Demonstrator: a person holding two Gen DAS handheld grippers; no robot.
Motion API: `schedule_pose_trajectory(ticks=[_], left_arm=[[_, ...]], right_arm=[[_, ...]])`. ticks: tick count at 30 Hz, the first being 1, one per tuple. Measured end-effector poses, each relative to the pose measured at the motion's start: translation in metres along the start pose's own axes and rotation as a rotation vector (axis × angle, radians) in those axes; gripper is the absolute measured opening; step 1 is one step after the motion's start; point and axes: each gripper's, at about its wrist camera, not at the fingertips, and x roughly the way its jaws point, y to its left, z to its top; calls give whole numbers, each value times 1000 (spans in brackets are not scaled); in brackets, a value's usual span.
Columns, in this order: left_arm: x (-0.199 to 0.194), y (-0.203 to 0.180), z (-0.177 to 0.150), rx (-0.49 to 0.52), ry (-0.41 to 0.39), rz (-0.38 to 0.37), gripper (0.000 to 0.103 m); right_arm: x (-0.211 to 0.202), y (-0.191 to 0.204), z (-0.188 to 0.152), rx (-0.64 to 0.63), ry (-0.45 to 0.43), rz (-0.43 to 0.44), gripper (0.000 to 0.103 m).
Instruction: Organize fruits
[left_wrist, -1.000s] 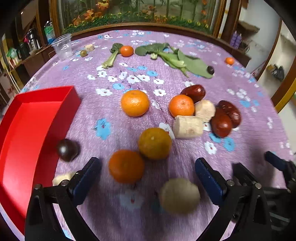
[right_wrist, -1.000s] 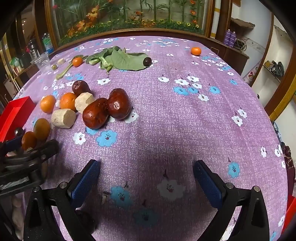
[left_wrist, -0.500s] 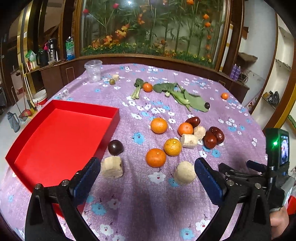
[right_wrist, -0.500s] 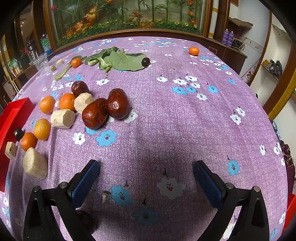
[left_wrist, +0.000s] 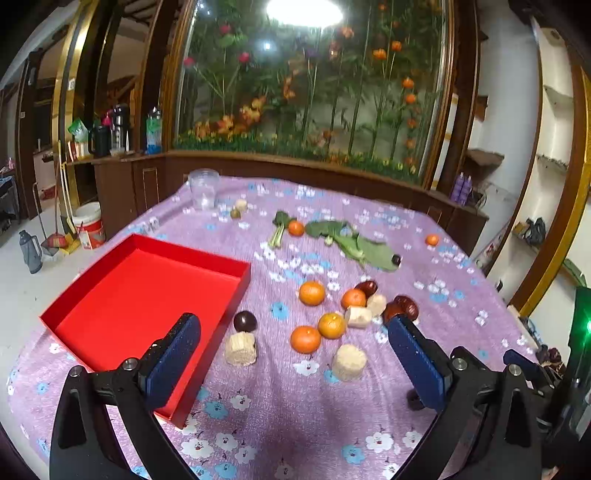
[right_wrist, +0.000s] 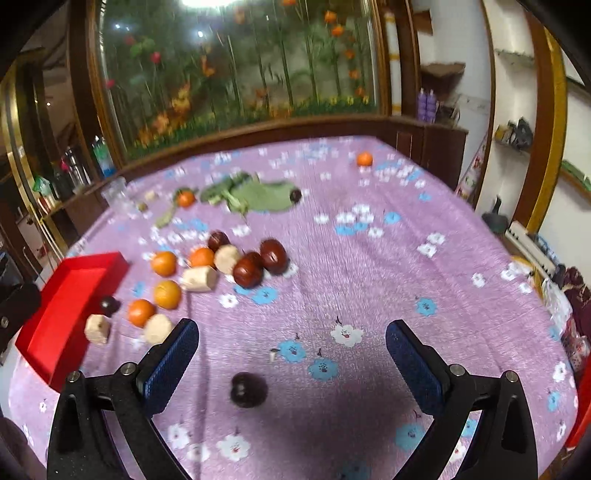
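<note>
A soft, matt purple cloth printed with flowers is covering the counter, and the red tray on it is looking smooth and faintly glossy, like coated card or plastic. The oranges are showing a dimpled, slightly shiny skin, the dark red dates are gleaming glossy, and the pale root chunks are appearing rough and dull. The left tool is wearing textured blue pads on matt black plastic arms, and the cup is looking like clear plastic.
</note>
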Motion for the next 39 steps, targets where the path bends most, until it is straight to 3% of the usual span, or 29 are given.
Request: schedule_pose_trajectory(ticks=[8,14,17,21,23,29,33,36,38,39], left_arm=[[-35,2,-2,8,-108,19,102],[-49,3,-2,-2,-144,41,102],[-52,2,-3,6,-145,44,102],[-46,4,-3,27,-134,-1,103],[-36,13,1,39,-97,14,103],[-4,87,5,-136,-1,40,103],[27,111,-9,-188,104,40,103],[45,100,-18,-158,171,-28,101],[53,76,-22,-85,198,-114,90],[55,66,-22,-65,210,-151,80]], right_arm=[[-54,9,-4,-16,-233,-13,102],[-77,11,-13,-26,-374,-40,103],[-81,13,-16,-47,-396,-43,103],[-69,15,-14,-86,-322,-6,103],[-54,9,-12,-87,-219,37,103],[-9,-25,-14,5,30,94,102],[14,-23,-25,3,121,150,100],[24,-10,-27,-43,150,176,93],[30,-4,-26,-71,172,191,83],[33,-1,-26,-84,181,196,81]])
